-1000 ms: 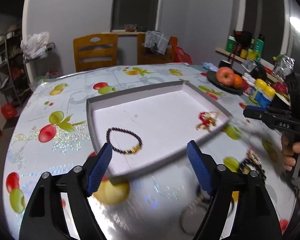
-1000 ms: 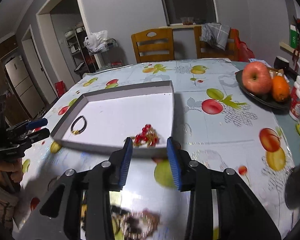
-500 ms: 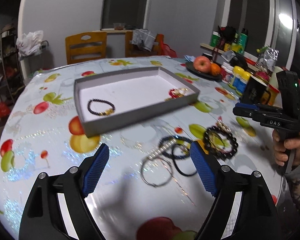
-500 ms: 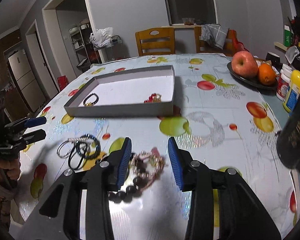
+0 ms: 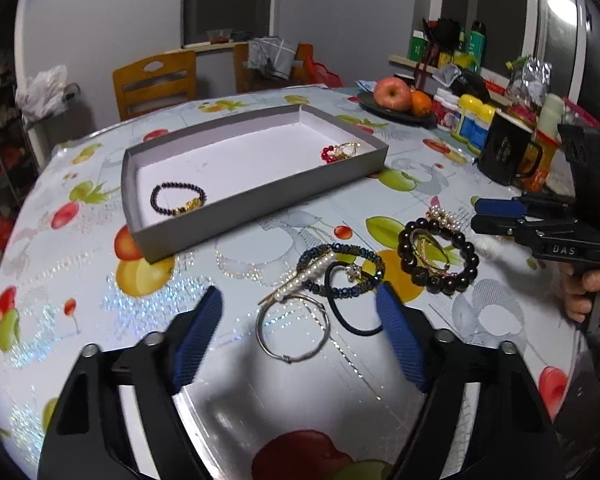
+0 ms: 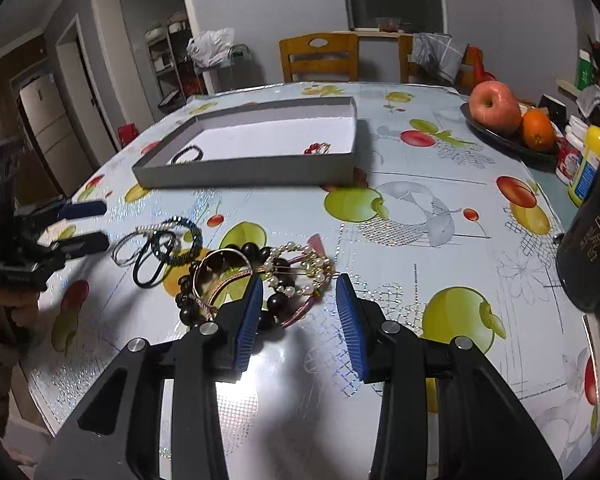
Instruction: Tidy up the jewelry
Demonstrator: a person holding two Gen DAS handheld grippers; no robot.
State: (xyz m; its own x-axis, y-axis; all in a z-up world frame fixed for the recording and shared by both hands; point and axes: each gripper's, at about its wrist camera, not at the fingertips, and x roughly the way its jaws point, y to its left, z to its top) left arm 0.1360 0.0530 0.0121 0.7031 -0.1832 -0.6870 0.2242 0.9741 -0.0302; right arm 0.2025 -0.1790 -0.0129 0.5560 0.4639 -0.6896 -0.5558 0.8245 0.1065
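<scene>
Landmark: grey tray (image 5: 260, 196). The loose jewelry lay on the table on the near side of the tray. Left gripper (image 5: 300, 332) was empty, jaws wide but closing, straddling the silver bangle (image 5: 293, 330) and black hair tie (image 5: 350, 300) straight ahead of it. Right gripper (image 6: 298, 308) was partly open and empty; the pearl bracelet (image 6: 300, 264) sat just past its tips, over the dark bead bracelet (image 6: 228, 280). Each hand was nearest its own pile.
</scene>
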